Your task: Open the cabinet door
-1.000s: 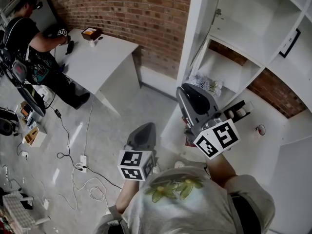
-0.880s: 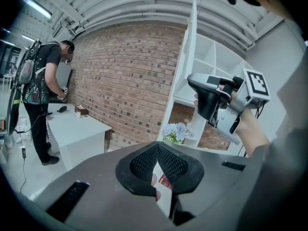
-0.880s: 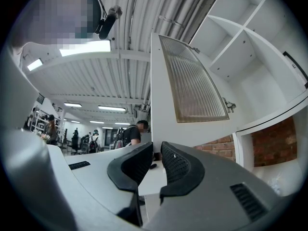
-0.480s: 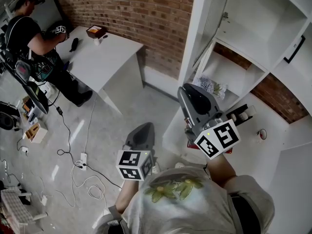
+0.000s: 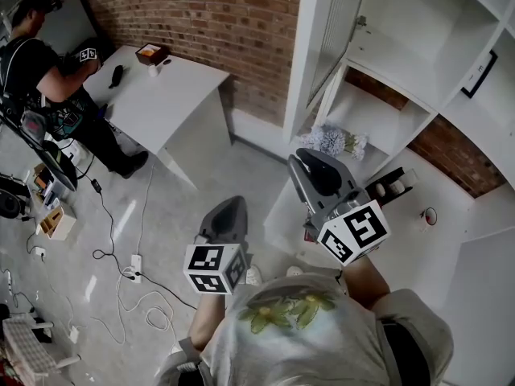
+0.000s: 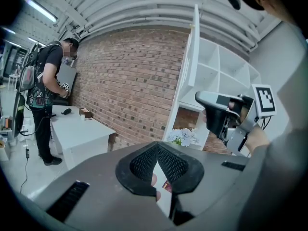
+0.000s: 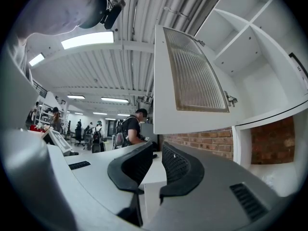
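Note:
The white cabinet door (image 7: 192, 81) with its ribbed glass pane stands swung open, above and ahead of my right gripper (image 7: 158, 153). That gripper's jaws are apart with nothing between them and do not touch the door. In the head view the door (image 5: 338, 14) hangs out from the white shelf unit (image 5: 402, 63), and my right gripper (image 5: 312, 159) is held in front of the lower cubbies. My left gripper (image 5: 232, 209) is lower and to the left, over the floor. Seen in its own view, my left gripper (image 6: 157, 150) has its tips together, holding nothing.
White flowers (image 5: 334, 141) sit in a lower cubby. A framed picture (image 5: 479, 71) leans on a shelf. A white table (image 5: 173, 95) stands against the brick wall with a person (image 5: 40, 63) at it. Cables and a power strip (image 5: 133, 268) lie on the floor.
In the head view the door's ribbed pane now shows more broadly, where it was nearly edge-on before. Both grippers stay about where they were.

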Tool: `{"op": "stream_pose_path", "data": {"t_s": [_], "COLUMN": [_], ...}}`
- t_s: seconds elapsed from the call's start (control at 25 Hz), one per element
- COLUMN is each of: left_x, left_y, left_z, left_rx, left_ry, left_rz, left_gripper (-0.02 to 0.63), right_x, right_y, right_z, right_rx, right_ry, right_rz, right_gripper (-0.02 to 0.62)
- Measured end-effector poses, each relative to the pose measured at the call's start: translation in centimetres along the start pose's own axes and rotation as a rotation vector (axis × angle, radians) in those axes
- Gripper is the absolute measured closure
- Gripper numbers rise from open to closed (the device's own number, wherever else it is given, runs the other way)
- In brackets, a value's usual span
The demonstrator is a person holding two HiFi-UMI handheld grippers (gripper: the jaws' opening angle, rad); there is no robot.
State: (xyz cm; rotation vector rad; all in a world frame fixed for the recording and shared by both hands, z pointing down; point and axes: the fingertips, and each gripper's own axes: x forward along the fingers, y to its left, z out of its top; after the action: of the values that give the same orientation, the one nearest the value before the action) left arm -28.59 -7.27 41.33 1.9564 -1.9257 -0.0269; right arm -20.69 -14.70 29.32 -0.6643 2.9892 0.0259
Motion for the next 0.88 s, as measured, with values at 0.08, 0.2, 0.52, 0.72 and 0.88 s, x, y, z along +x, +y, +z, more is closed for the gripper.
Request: {"op": "stream_pose_path", "data": {"t_s": [0.08, 0.2, 0.52, 0.72, 0.88], "left_x": [0.0, 0.0, 0.0, 0.0, 0.0], "left_y": [-0.1, -0.4, -1.8, -2.3, -2.8], "left_z": [0.0, -0.2, -0.9, -1.4, -1.8], "left_rx": [-0.002, -0.007, -0.014, -0.016, -0.014], "left_ry": [-0.003, -0.002, 0.013, 0.027, 0.034], "left_rz": [-0.001, -0.007, -0.031, -0.043, -0.055], "left_gripper": [0.595, 0.595, 0.595, 0.595, 0.595], "right_x": [-0.3, -0.7, -1.8, -2.5, -2.9], "right_y": [0.3, 0.7, 1.5, 1.4, 1.6], "right_z": [-0.4, -0.7, -1.2, -1.2, -1.5], "right_rx": [0.004, -0.001, -0.039, -0.051, -0.068], "right_ry": [0.014, 0.03, 0.059, 0.06, 0.077], "right_rz": [0.011, 0.026, 0.046, 0.025, 0.027], "right_gripper": [0.526, 0.539, 0.569, 0.572, 0.572]}}
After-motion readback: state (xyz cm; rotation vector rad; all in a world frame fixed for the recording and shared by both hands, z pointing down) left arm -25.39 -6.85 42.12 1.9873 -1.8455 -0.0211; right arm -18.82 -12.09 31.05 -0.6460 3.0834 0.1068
